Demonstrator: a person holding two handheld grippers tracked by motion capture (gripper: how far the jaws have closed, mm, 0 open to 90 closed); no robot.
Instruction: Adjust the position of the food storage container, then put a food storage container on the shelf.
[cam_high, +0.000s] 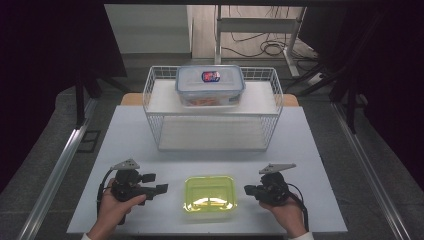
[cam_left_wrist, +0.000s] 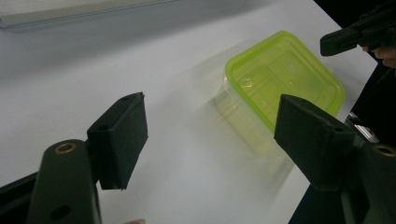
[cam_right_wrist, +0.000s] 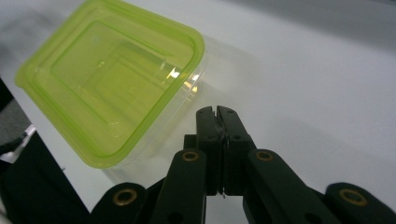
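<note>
A clear box with a yellow-green lid (cam_high: 210, 195) (cam_left_wrist: 285, 79) (cam_right_wrist: 109, 77) rests on the white table (cam_high: 310, 150) near its front edge. To its left my left gripper (cam_high: 155, 183) (cam_left_wrist: 212, 135) is open, its jaws wide apart and pointing at the box with nothing between them. On the box's right, my right gripper (cam_high: 248, 190) (cam_right_wrist: 217, 112) is shut and empty, its tip close beside the box. It also appears at the top right of the left gripper view (cam_left_wrist: 329, 44). A hand holds each gripper.
A white wire rack (cam_high: 212, 112) stands at the back middle of the table. On its top shelf sits a clear container with a blue-rimmed lid (cam_high: 210, 85). Metal rails run along both sides of the table, and a desk frame with cables is behind.
</note>
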